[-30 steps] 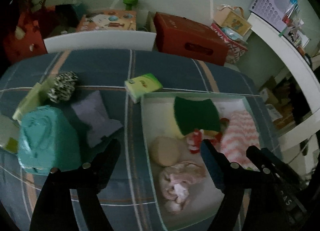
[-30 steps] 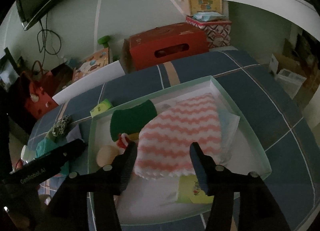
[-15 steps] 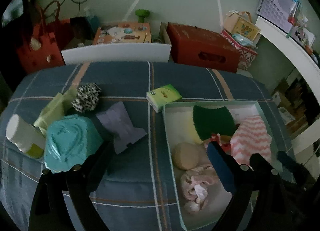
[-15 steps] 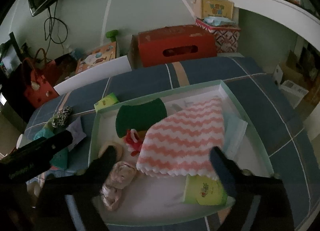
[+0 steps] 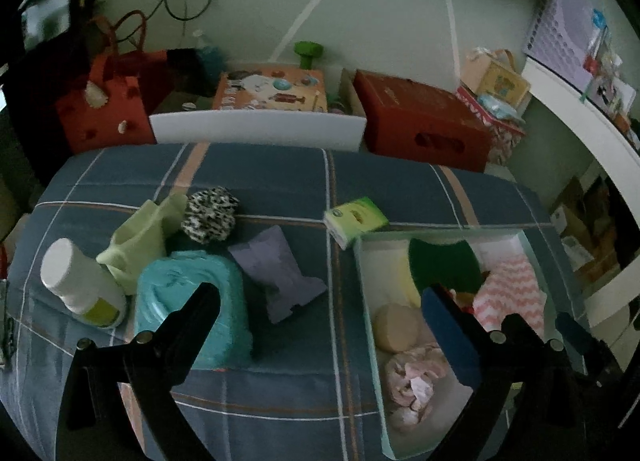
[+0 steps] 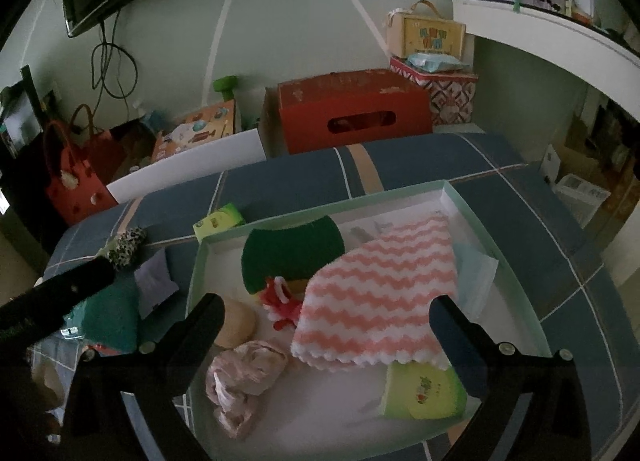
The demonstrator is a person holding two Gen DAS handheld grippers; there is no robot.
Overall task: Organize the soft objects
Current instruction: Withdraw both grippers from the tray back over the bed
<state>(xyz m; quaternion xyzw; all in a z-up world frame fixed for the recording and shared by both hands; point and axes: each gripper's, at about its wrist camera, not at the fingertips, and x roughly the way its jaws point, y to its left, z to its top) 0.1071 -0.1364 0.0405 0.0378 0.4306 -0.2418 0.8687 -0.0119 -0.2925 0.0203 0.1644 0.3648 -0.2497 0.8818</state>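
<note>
Opening wider, left tool (image 5: 320,303) empty over bed; right tool (image 6: 326,309) released, empty above chevron cloth (image 6: 376,293), now lying in tray (image 6: 496,239); purple pouch (image 5: 280,271) likely next.

Between our right fingers (image 6: 204,325) we see a cloth (image 6: 376,297) in pink-and-white zigzag, lying in a tray (image 6: 516,261) with pale mint walls and a white floor. Beyond it sits a dark green sponge (image 6: 294,253); by the left fingertip, a red-and-white trinket (image 6: 280,303), a tan round pad (image 6: 236,321) and a pale pink bundle (image 6: 244,377). Ahead of our left fingers (image 5: 200,309) lie a teal pack (image 5: 188,293), a lilac pouch (image 5: 280,273), a black-and-white spotted scrunchie (image 5: 210,213) and a green tissue pack (image 5: 356,217). The bed cover (image 5: 280,181) is slate blue, checked in white and peach.
</note>
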